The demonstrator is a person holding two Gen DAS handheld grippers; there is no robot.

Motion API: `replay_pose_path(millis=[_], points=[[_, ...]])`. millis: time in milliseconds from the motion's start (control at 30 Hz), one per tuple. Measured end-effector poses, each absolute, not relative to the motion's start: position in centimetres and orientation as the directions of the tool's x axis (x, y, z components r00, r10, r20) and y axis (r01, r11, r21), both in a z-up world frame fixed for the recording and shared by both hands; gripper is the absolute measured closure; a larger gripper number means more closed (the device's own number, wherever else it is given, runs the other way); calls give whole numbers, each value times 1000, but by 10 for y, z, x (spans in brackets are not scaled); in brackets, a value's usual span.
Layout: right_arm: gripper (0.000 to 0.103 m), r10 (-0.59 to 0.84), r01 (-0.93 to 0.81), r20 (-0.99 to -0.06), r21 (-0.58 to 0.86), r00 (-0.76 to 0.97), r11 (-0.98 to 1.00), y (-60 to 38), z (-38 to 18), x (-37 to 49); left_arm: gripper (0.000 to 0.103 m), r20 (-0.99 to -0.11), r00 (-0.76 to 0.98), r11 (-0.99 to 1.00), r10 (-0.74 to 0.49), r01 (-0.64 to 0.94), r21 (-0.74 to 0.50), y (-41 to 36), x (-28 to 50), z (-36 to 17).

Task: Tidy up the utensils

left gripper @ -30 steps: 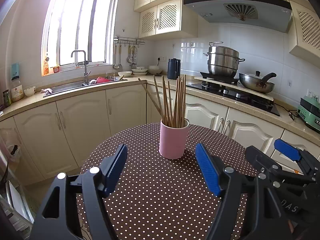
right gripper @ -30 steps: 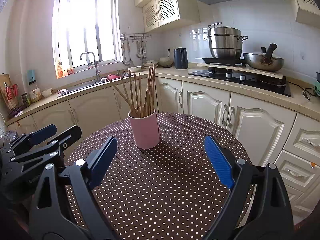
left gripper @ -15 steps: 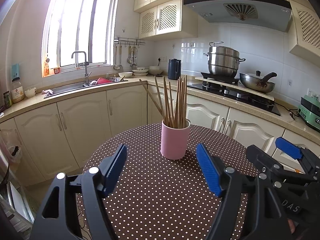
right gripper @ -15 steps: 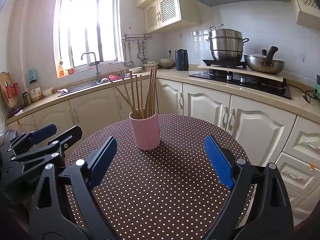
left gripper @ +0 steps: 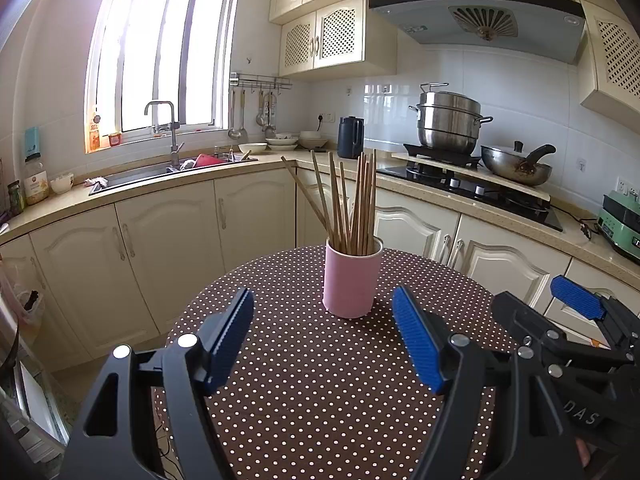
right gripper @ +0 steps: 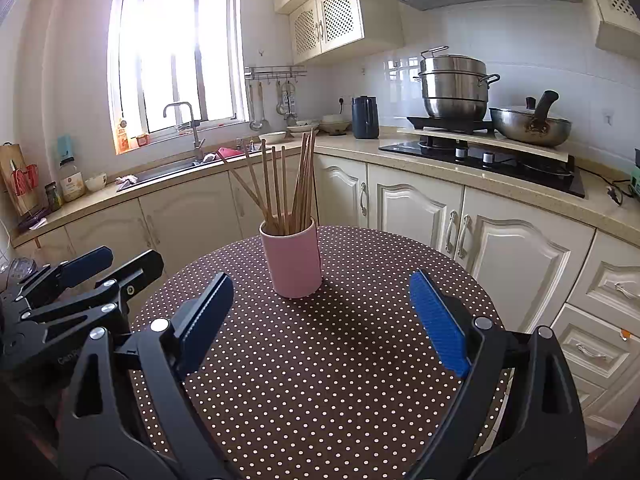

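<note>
1. While both grippers hang over the near half of the table [left gripper: 320, 400], the cup [left gripper: 351, 280] stands upright on the far half of the round, brown, white-dotted top.
2. The cup is pink and holds a bundle of wooden chopsticks [left gripper: 352, 200], all standing in it.
3. Most chopsticks rise nearly straight from the cup; one leans well out to the left of the cup.
4. The left gripper [left gripper: 324, 336] is nearer the camera than the cup, its jaws spread wide with nothing between the blue pads.
5. In the left wrist view, the cup sits beyond the gap of those jaws, apart from both pads.
6. The right gripper [right gripper: 322, 316] is likewise released, its jaws standing wide and empty on the near side of the cup.
7. In the right wrist view, the cup [right gripper: 294, 260] stands beyond the gap, a little closer to the left pad's side, touching neither pad.
8. The right gripper shows at the right of the cup in the left wrist view [left gripper: 560, 308], and the left gripper at the left of the cup in the right wrist view [right gripper: 104, 264].
9. Behind the cup runs a counter [left gripper: 192, 180] over cream cabinets.
10. To the left of the cup and behind it, a sink [left gripper: 160, 172] with a tap sits under a bright window.
11. To the right of the cup and behind it, a stove [left gripper: 480, 192] carries a stacked steel pot [left gripper: 448, 124] and a wok [left gripper: 516, 164].
12. A dark kettle [left gripper: 351, 137] stands on the counter almost straight behind the cup.
</note>
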State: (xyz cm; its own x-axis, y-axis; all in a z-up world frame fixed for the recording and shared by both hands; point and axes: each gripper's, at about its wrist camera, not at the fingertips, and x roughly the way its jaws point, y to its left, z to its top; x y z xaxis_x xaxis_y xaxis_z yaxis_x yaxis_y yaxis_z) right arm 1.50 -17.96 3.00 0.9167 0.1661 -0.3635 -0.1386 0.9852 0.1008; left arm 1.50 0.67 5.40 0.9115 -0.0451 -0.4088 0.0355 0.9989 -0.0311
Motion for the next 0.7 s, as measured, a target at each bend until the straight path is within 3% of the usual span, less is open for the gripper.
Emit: replay_pose_path(millis=[700], points=[[14,173,-147,-377,98,910,984,-181,26,20,32,-412,911,999,-38,31,-24,4,16,51]])
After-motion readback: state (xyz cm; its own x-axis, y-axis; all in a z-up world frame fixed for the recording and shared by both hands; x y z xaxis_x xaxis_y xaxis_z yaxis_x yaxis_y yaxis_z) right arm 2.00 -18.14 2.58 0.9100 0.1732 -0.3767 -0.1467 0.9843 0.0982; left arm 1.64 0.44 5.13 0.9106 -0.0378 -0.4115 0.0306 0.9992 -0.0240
